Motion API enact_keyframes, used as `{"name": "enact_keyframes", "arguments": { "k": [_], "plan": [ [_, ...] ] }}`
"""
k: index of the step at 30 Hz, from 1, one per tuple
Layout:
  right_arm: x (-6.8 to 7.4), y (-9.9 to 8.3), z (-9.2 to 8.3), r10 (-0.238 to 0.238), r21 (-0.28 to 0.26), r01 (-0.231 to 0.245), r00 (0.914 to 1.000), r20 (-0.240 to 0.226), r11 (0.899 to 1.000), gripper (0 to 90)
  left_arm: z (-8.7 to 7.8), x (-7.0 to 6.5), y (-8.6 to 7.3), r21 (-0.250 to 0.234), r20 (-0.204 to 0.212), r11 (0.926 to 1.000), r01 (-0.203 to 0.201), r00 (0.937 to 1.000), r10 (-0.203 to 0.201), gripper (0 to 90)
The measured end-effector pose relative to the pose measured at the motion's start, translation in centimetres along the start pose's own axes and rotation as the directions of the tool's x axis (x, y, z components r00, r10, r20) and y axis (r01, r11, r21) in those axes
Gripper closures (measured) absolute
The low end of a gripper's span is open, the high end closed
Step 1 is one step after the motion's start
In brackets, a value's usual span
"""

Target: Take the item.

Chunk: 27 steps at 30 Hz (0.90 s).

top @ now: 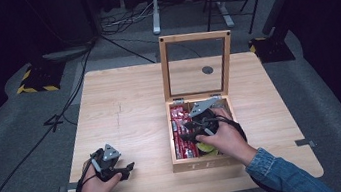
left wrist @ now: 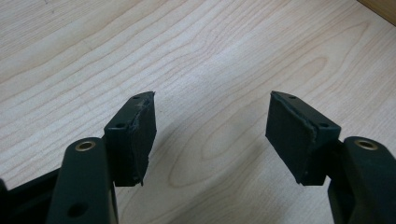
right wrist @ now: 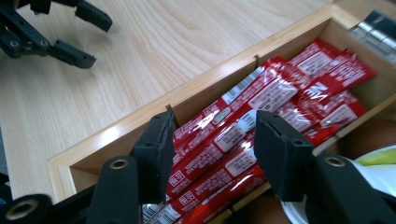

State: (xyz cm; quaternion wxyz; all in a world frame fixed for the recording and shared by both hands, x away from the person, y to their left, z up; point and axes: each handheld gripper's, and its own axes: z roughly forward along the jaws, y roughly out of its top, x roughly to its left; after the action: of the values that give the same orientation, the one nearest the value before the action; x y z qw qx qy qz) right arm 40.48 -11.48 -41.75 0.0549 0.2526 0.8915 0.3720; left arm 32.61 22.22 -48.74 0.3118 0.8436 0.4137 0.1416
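1. Hovering over the wooden box [top: 207, 161], your right gripper [right wrist: 212, 140] has its jaws parted with nothing pressed between the pads; the red sachets [right wrist: 243, 135] lie just beneath the gap.
2. Your left gripper [left wrist: 210, 135] rests apart on the table [top: 125, 112], jaws wide, only bare wood grain between them. In the high view it sits near the table's front left corner [top: 113, 167], well clear of the box.
3. The sachets are stacked lengthwise in the box's left compartment, against the outer wall, several deep and overlapping. A low wooden divider [right wrist: 345, 128] closes off their other side.
4. Handling, as a judgement: thin foil-film sticks, light, glossy, likely slippery and limp. They will bend rather than break, but a hard pinch could crease or burst a seam.
5. Where to grip: take one top sachet across its narrow width, near the middle, so it hangs balanced. A grab at the end would likely let it droop or drag its neighbours.
6. Watch the left pad: it sits close to the box wall, so little room to slip beside the stack.
7. Outward: the glazed lid [top: 197, 64] stands open and upright behind the box. Something yellow-green [right wrist: 380, 156] lies in the neighbouring compartment; what it is you cannot tell.
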Motion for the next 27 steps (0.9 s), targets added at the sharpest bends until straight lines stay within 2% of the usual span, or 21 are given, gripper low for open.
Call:
{"name": "enact_keyframes", "arguments": {
  "k": [6, 11, 18, 23, 27],
  "plan": [
    [0.5, -0.4, 1.1, -0.008, 0.033, 0.008, 0.9999, 0.010, 0.999, 46.2, 0.3, 0.0, 0.0, 0.001, -0.001, 1.0000, -0.010, 1.0000, 0.010, 33.3],
    [0.6, -0.4, 1.1, -0.001, 0.044, -0.001, 0.9991, 0.043, 0.999, 44.8, 0.4, 0.0, 0.0, 0.001, -0.004, 0.9999, -0.012, 0.9999, 0.012, 33.3],
    [0.8, -0.5, 1.6, 0.006, 0.048, -0.008, 0.9990, 0.045, 0.999, 41.8, 0.4, 0.0, 0.0, 0.001, 0.000, 0.9999, -0.011, 0.9999, 0.011, 33.3],
    [1.0, -0.5, 1.8, -0.003, 0.055, 0.000, 0.9982, 0.060, 0.998, 43.0, 0.4, 0.0, 0.0, 0.004, -0.001, 0.9999, -0.014, 0.9999, 0.014, 33.3],
    [1.2, -0.5, 2.0, -0.026, 0.075, 0.020, 0.9959, 0.086, 0.997, 49.0, 0.4, 0.0, 0.1, 0.002, -0.001, 0.9999, -0.012, 0.9999, 0.012, 33.3]
  ]
}}
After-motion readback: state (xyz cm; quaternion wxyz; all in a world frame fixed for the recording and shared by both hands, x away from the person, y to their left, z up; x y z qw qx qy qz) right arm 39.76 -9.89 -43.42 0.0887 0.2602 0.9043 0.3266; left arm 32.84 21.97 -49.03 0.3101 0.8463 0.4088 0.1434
